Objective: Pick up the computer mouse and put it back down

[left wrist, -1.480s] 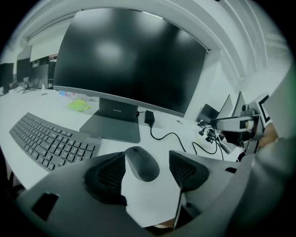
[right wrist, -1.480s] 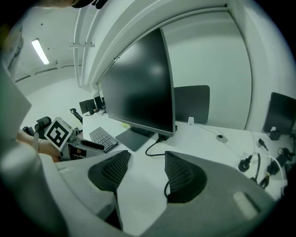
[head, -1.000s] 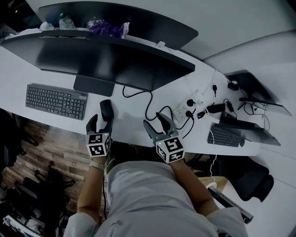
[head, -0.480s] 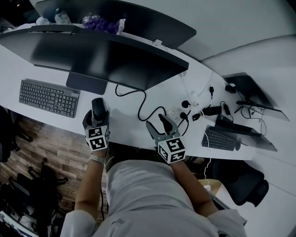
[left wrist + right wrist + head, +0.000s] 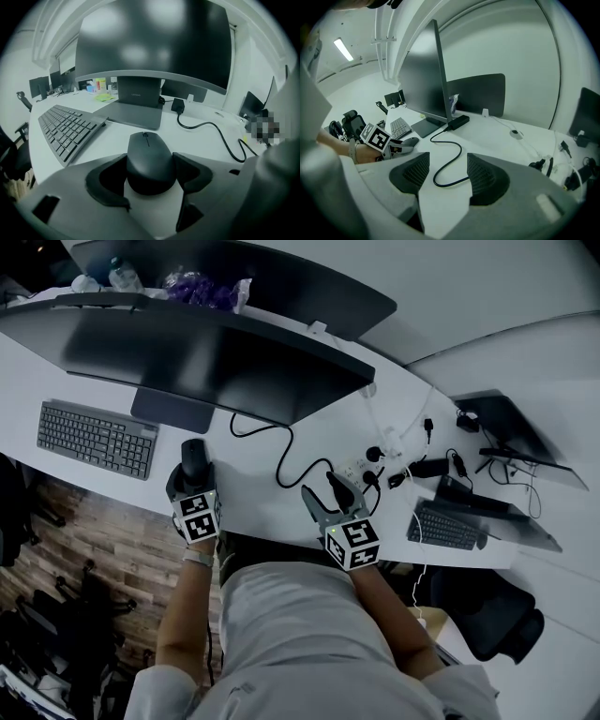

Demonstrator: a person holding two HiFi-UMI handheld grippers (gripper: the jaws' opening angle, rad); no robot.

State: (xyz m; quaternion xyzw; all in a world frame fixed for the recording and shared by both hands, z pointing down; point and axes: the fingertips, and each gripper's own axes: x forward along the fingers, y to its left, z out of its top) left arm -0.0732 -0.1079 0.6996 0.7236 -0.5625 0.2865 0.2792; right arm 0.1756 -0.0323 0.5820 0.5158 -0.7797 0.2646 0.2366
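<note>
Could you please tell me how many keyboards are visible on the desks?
2. One keyboard lies on the desk left of the computer mouse, before the large monitor; the other keyboard sits at far right near a smaller monitor. Others may hide behind monitors.

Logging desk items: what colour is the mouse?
The mouse is black; the left gripper view shows it best.

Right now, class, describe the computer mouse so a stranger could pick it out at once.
Start at the wide curved monitor on the white desk and drop to its flat stand base. In front of that base, right of the keyboard, the left gripper grips the computer mouse. Unlike the flat keyboard beside it, it is a small, smooth, rounded black hump.
</note>
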